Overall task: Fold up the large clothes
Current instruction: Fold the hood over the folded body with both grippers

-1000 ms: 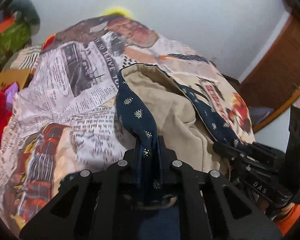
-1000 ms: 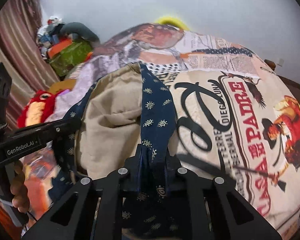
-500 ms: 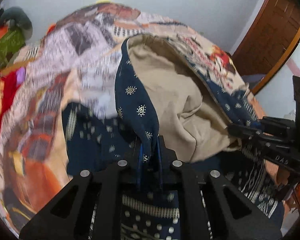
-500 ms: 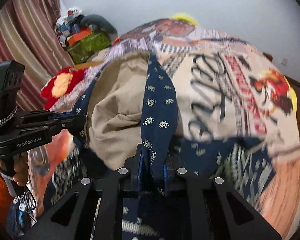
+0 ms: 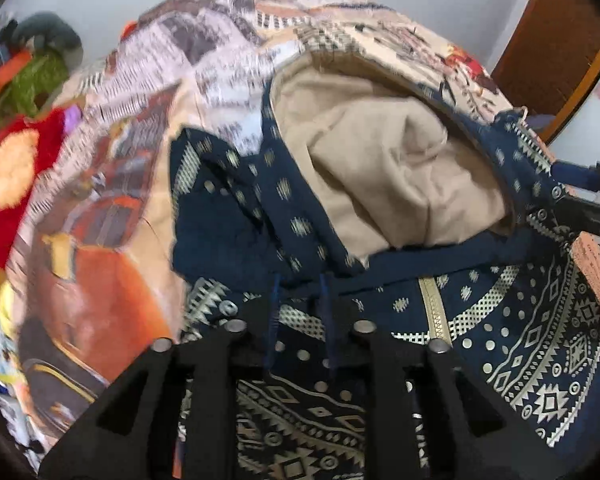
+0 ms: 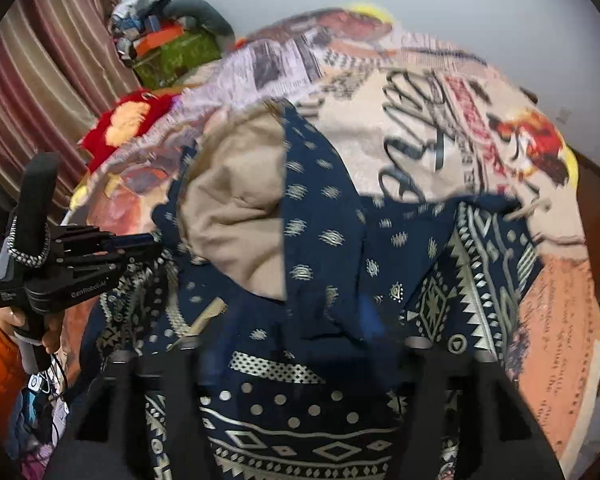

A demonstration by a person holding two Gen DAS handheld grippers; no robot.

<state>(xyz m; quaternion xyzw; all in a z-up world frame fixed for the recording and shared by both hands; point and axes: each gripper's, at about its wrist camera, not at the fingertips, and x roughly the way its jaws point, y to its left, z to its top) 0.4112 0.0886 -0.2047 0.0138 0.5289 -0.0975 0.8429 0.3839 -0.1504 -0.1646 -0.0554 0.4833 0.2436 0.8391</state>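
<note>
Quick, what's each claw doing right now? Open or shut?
Left claw: cannot tell; its fingers are nearly together, with the navy jacket at the tips.
Right claw: open, gripping nothing.

Pale grey-white wall (image 6: pixel 480 4) across the back, evenly lit, no hard shadows. Striped maroon and beige curtain (image 6: pixel 48 80) hanging down the left side. Wooden door (image 5: pixel 556 40), warm brown with a lighter edge, over on the right. Bed filling the middle, spread with a printed bedcover (image 6: pixel 432 120) of newspaper-style text and poster art. Red and yellow plush toy (image 5: pixel 16 168) at the bed's left edge. Green box (image 6: pixel 172 56) under a heap of clutter in the far left corner.
</note>
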